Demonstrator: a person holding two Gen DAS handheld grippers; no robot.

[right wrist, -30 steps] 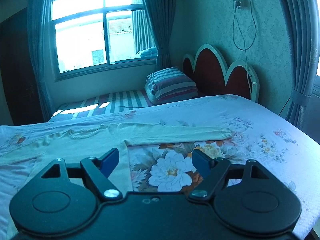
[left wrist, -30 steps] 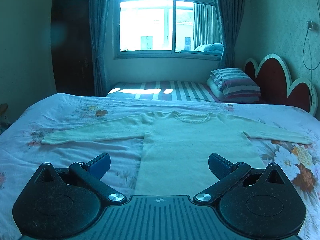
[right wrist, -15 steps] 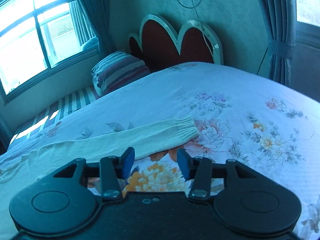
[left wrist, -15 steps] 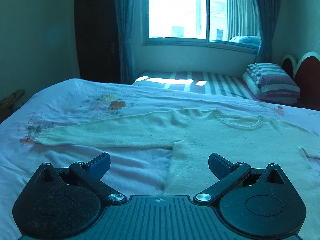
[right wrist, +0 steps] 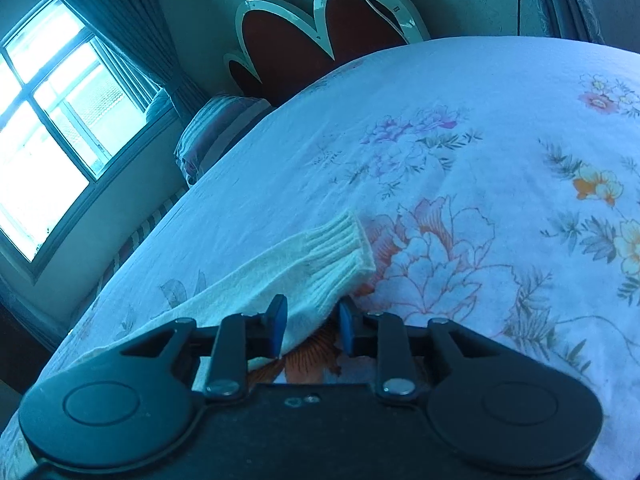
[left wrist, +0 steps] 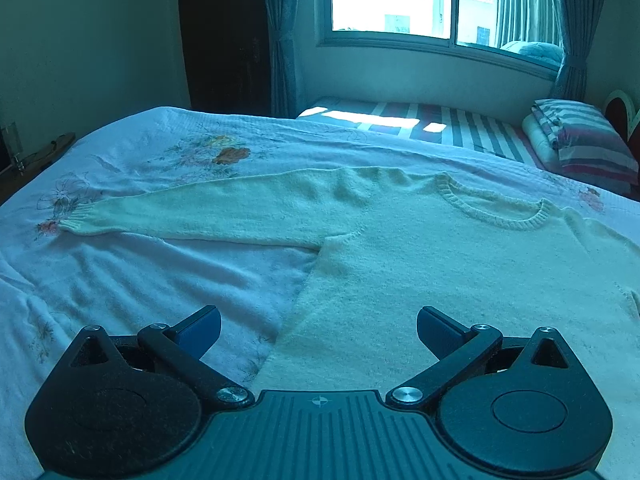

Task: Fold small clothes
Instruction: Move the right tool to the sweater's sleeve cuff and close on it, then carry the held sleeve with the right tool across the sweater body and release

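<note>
A bed [left wrist: 120, 280] with a flower-printed sheet is filling both views, and a cream knitted sweater [left wrist: 460, 272] is lying flat and face up across it, collar toward the far side near the window. Its left sleeve [left wrist: 200, 212] is stretching out straight to the left, cuff resting on the sheet well apart from anything else. The right sleeve [right wrist: 304, 268] is running out toward the headboard [right wrist: 320, 28] side, its ribbed cuff [right wrist: 344, 248] lying on a large printed flower.

The left gripper [left wrist: 318, 330] is hovering over the near left edge of the sweater body, its fingers spread wide apart and holding nothing. The right gripper [right wrist: 310, 320] is sitting low at the right sleeve just behind the cuff, its fingers drawn partly together on either side of the knit; a gap is showing between the right finger and the fabric, so the sleeve does not look clamped yet.

As a judgement, the sleeve fold is only starting. The risk is a shallow bite: if the fingers close on just the sleeve's near edge, the loose knit may slip out during the lift, or the top layer alone may rise and twist. Pinching the sheet along with the sleeve would drag the bedding and shift the sweater out of square.
</note>
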